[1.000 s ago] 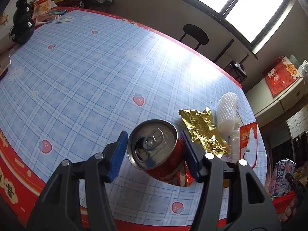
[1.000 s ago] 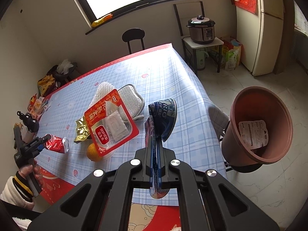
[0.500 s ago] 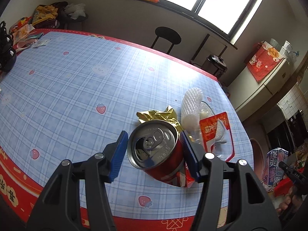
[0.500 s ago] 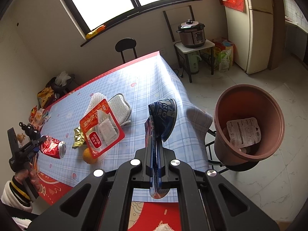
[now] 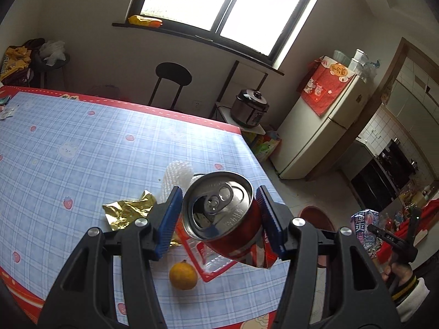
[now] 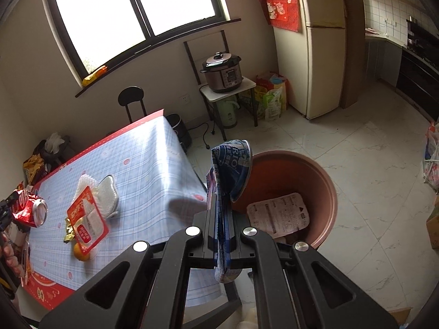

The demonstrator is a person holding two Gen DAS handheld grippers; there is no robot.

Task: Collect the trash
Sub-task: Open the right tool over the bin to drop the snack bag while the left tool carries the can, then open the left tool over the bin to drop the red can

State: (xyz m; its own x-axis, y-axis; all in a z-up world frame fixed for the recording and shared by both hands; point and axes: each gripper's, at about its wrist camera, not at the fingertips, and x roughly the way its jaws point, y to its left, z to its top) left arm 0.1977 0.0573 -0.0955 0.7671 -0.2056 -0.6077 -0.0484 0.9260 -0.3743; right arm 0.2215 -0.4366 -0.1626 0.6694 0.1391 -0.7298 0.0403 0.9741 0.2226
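our left gripper (image 5: 219, 213) clamps its ribbed blue pads on a dented red aluminium can (image 5: 222, 213), low centre of frame, above the checked tablecloth (image 5: 82, 148). our right gripper (image 6: 222, 219) pinches a flattened, glossy blue wrapper (image 6: 233, 164) at the round terracotta-coloured bin's (image 6: 326, 181) rim.

Red packet (image 5: 219, 257) on the table partly hidden behind the can (image 5: 222, 213). White foam net (image 5: 175, 176) half hidden behind the can too. Small print on the paper (image 6: 277, 213) in the brown bin (image 6: 323, 181) too tiny to read. Blue wrapper (image 6: 230, 175) folded, its words cut short. Bottom of both grippers cut off by the edge.
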